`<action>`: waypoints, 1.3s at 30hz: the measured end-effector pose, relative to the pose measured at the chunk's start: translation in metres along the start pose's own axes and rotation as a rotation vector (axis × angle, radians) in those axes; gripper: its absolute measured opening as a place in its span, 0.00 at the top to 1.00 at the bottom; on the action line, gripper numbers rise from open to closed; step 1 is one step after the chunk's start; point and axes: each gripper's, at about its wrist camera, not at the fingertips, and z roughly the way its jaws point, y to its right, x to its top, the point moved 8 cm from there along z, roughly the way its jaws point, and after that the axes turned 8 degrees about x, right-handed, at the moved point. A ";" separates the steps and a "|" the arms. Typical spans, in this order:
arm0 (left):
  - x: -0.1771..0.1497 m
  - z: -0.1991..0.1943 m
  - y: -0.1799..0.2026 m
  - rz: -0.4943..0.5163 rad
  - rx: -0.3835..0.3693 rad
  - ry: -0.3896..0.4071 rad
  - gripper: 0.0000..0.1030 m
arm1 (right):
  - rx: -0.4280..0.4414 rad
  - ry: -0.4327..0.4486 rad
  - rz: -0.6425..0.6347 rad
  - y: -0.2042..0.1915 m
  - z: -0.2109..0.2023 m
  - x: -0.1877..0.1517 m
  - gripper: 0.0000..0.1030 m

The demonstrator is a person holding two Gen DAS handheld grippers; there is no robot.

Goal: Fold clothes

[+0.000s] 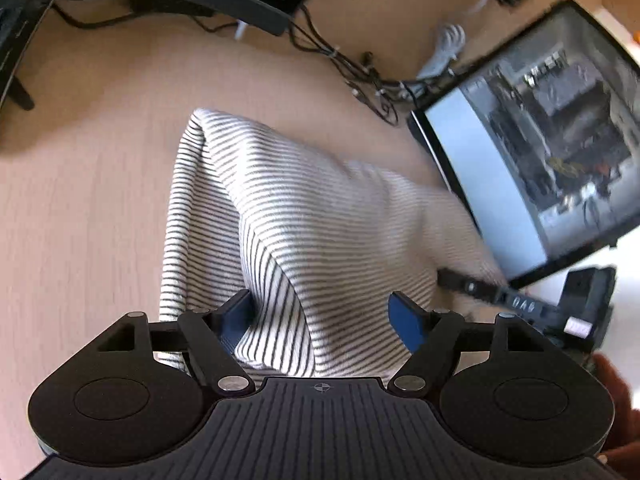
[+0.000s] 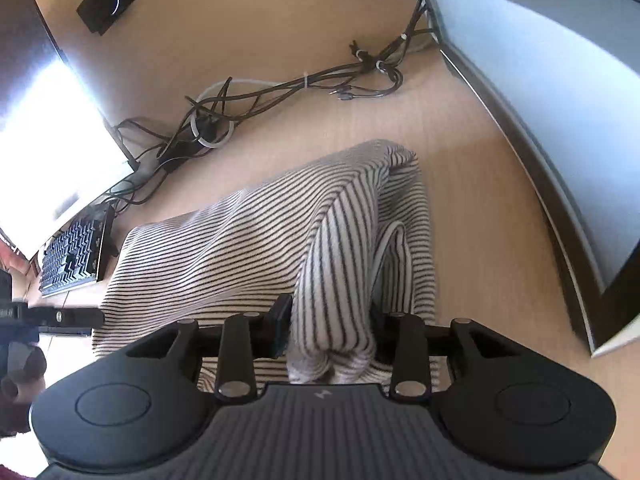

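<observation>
**Ana:** Starting at the right gripper (image 2: 330, 324): its fingers are pressed onto a bunched fold of the striped garment (image 2: 248, 248), and the cloth hangs out of that pinch, tented up off the wooden desk (image 2: 280, 20).

**Ben:** And the left gripper (image 1: 324, 316)?

**Ana:** Its blue pads (image 1: 406, 322) stand spread, with a ridge of striped garment (image 1: 312, 216) running between them. The cloth fills only part of the gap, so I judge that the left gripper is not clamping it. Both views are motion-blurred, though.

**Ben:** Which way does the garment lie from each one?

**Ana:** Straight ahead of both and below them. From the left wrist view it stretches away along the fingers to a far corner on the desk, with a monitor (image 1: 532, 168) to its right. From the right wrist view the lifted fold runs forward, and the wider body spreads off to the left, towards a keyboard (image 2: 74, 254) and a cable bundle (image 2: 248, 96).

**Ben:** So which hand is nearer?

**Ana:** Both are at the near edge, but only the right gripper has a hold. The other gripper's finger shows at the edge of each view, so the two are near each other.

**Ben:** How far along is the fold?

**Ana:** I can't settle that. The garment is doubled and lifted, which fits a fold being carried over or a pile being picked up.
</observation>
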 end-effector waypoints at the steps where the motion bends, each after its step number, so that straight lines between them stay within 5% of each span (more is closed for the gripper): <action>1: -0.001 0.001 0.000 0.002 0.012 0.006 0.37 | 0.007 0.007 0.008 -0.002 -0.001 0.000 0.65; 5: 0.011 -0.007 -0.015 -0.047 0.028 0.052 0.53 | 0.034 0.035 0.040 -0.012 -0.006 -0.002 0.69; 13: 0.022 -0.029 -0.030 0.019 0.167 0.129 0.49 | -0.103 -0.016 -0.028 -0.015 -0.002 -0.035 0.69; 17: 0.034 -0.048 0.000 0.085 0.087 0.216 0.33 | -0.188 -0.018 -0.084 -0.029 -0.004 -0.040 0.58; 20: 0.037 -0.052 0.026 0.130 -0.022 0.248 0.21 | -0.248 -0.021 -0.124 -0.043 -0.011 -0.044 0.39; 23: 0.026 -0.029 0.036 0.142 -0.106 0.182 0.20 | -0.304 -0.004 -0.191 -0.059 -0.031 -0.042 0.31; 26: 0.012 0.001 0.027 0.082 -0.084 0.099 0.22 | -0.344 0.037 -0.242 -0.070 -0.049 -0.024 0.28; 31: 0.010 0.009 0.014 -0.012 -0.107 0.089 0.22 | -0.287 0.078 -0.312 -0.081 -0.038 0.011 0.03; 39: 0.018 0.018 0.015 -0.071 -0.016 0.118 0.18 | -0.150 0.019 -0.308 -0.058 0.031 0.036 0.01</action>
